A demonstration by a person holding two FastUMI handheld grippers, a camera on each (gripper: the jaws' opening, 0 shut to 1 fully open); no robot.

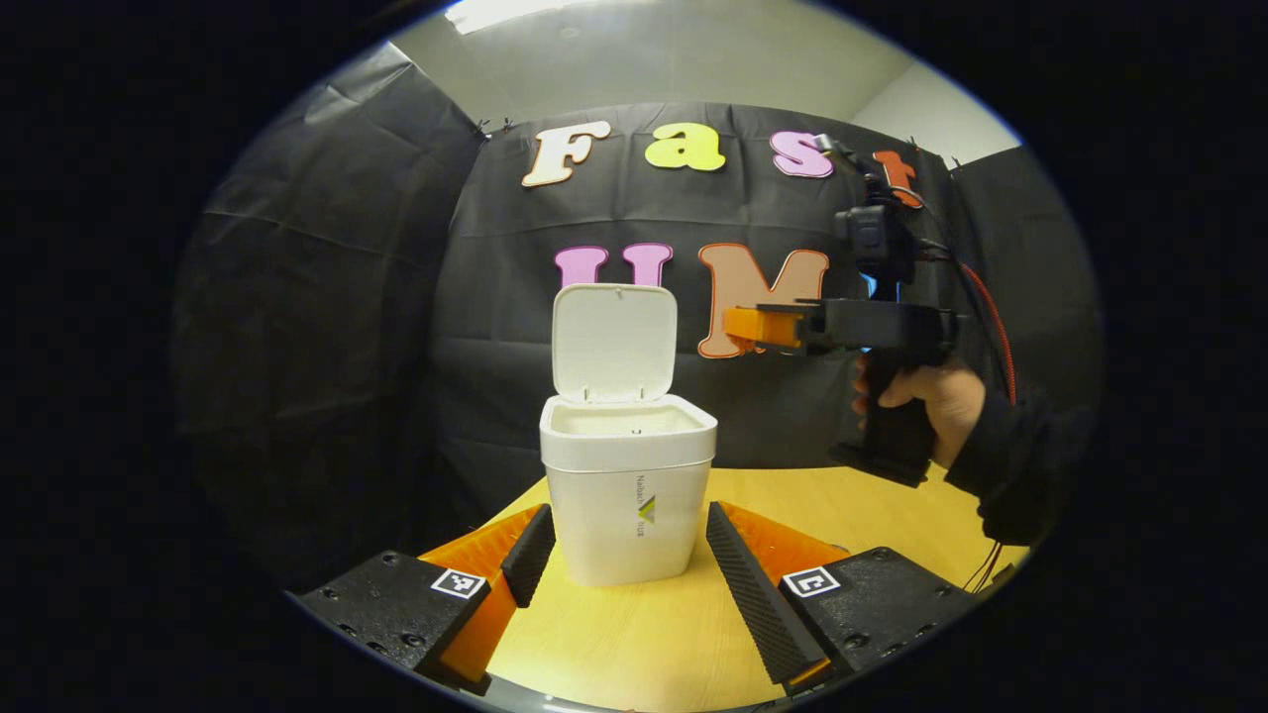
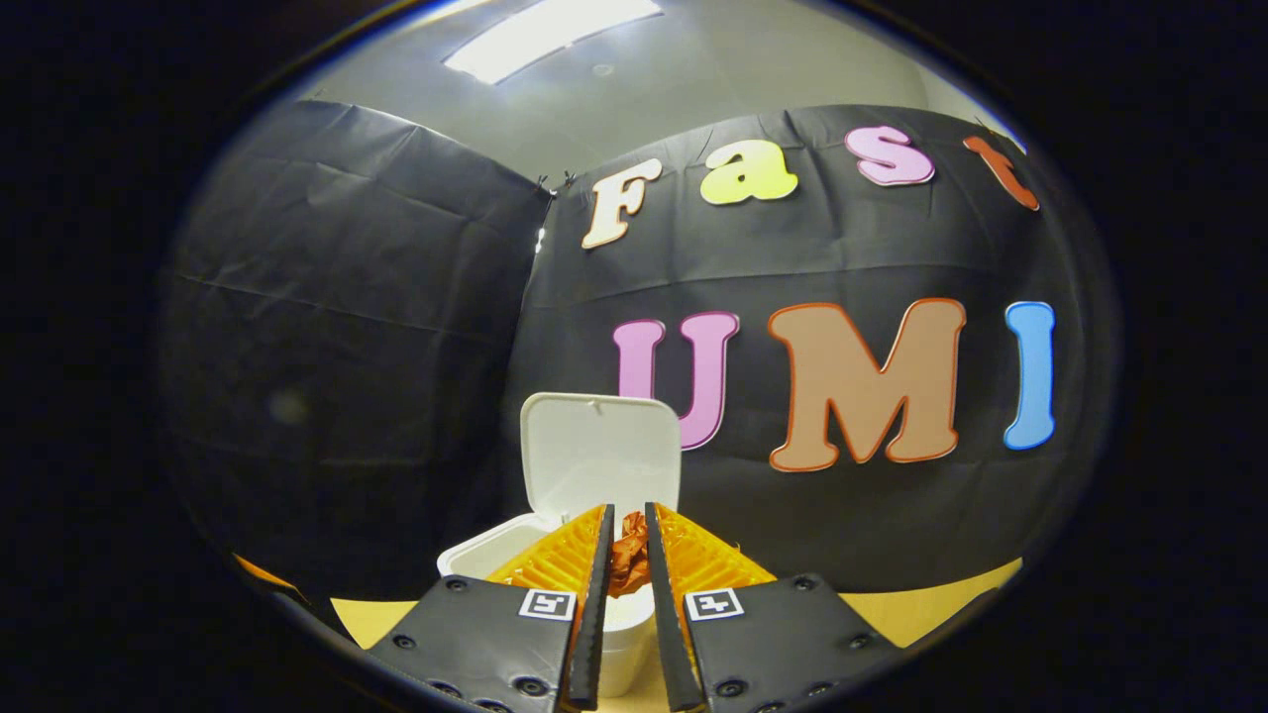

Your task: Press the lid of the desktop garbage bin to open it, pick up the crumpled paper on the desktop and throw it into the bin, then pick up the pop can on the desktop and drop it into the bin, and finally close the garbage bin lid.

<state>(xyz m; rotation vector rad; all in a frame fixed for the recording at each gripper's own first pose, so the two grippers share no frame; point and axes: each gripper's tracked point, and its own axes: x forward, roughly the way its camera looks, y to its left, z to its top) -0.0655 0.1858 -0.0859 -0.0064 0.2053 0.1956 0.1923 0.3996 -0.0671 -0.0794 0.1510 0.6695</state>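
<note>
A white square plastic desktop bin [image 1: 627, 495] stands on the pale wooden tabletop [image 1: 654, 634] with its hinged white lid [image 1: 614, 342] tipped up and back, its mouth open and, from the left gripper view, nothing visible below the inner rim (the bottom is out of sight). The left gripper [image 1: 624, 555] hangs wide open, its fingers flanking the bin's lower walls without clearly touching them. In the right gripper view, the right gripper [image 2: 628, 564] is pinched narrow on a crumpled wad of reddish-orange paper [image 2: 627, 562], held above the bin's front edge; from the left gripper view that same gripper [image 1: 738, 327], in a person's hand [image 1: 931, 396], sits raised and just right of the lid. The wad looks light, soft and springy, likely to drop cleanly once released and best taken across its bulk. The pop can cannot be located here. The light bin could slide when its lid is pressed.
</note>
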